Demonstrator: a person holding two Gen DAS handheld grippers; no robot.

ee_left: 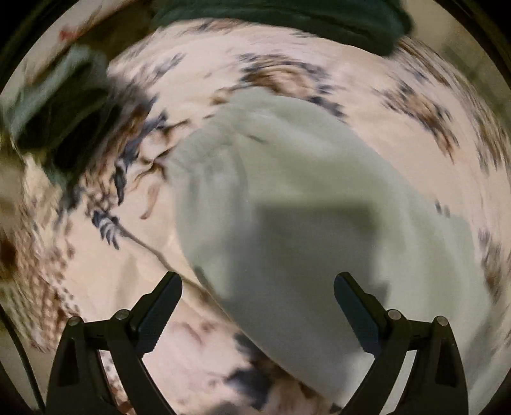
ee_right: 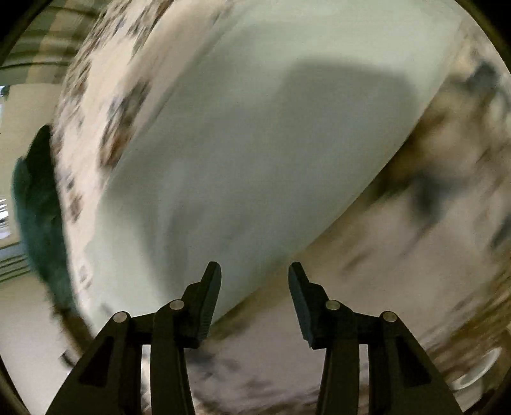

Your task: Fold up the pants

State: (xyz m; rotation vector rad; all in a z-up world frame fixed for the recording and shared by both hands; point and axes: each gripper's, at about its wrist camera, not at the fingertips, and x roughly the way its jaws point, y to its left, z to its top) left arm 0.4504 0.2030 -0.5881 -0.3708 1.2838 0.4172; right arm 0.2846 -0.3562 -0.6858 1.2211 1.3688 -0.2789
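Observation:
Pale mint-green pants [ee_left: 287, 198] lie flat on a floral bedsheet [ee_left: 95, 281], running from upper middle to lower right in the left wrist view. My left gripper [ee_left: 258, 281] hovers above them, wide open, with nothing between its fingers. In the right wrist view the same pants [ee_right: 242, 153] fill the middle as a broad band. My right gripper [ee_right: 255, 271] stands open over their lower edge, and nothing is held. Both views are blurred by motion.
A dark green garment [ee_left: 319, 19] lies at the top of the left wrist view and shows again as a dark green garment [ee_right: 38, 210] at the left of the right wrist view. A pile of dark and pale clothes [ee_left: 60, 111] sits at the upper left. Bare floor [ee_right: 25, 319] lies beyond the bed's edge.

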